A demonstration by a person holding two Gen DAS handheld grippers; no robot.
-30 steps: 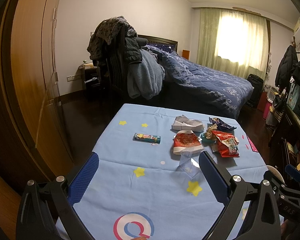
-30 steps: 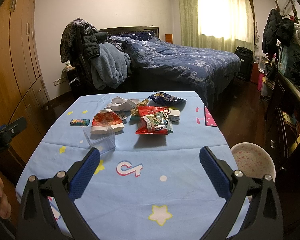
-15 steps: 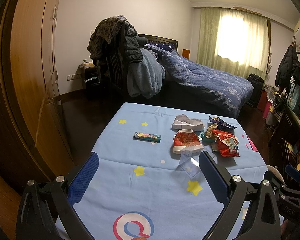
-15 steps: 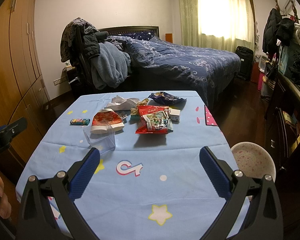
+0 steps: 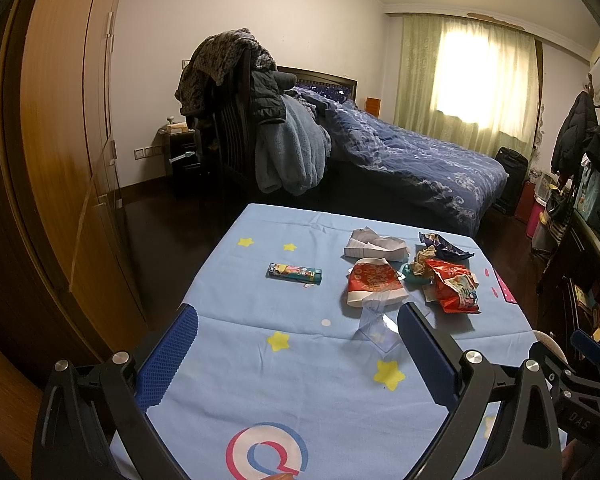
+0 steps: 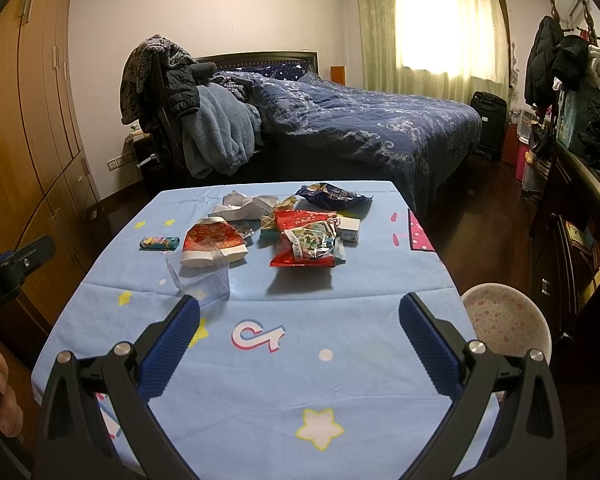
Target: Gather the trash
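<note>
**Both Grippers Poised Over a Littered Table**

Left wrist view showed the left gripper (image 5: 298,334) spread wide and empty above the near end of a table (image 5: 236,380) draped in a blue star-print cloth. Wrappers lay bunched toward the far right: a red and white packet (image 5: 374,282), a red snack bag (image 5: 456,290), a dark blue bag (image 5: 444,244), crumpled white paper (image 5: 374,245) and a clear plastic box (image 5: 378,330) nearest the fingers. A small colourful pack (image 5: 295,273) sat apart to the left. From the right wrist view, the right gripper (image 6: 300,322) hung equally wide with nothing between its fingers, aimed at the same heap; a speckled pink bin (image 6: 506,326) stood just beside the table's right edge, probably placed there to receive the rubbish. No piece appeared collected yet. The clear box looked the likeliest first pick, though its thin, slippery walls might buckle or skid under a squeeze.
</note>
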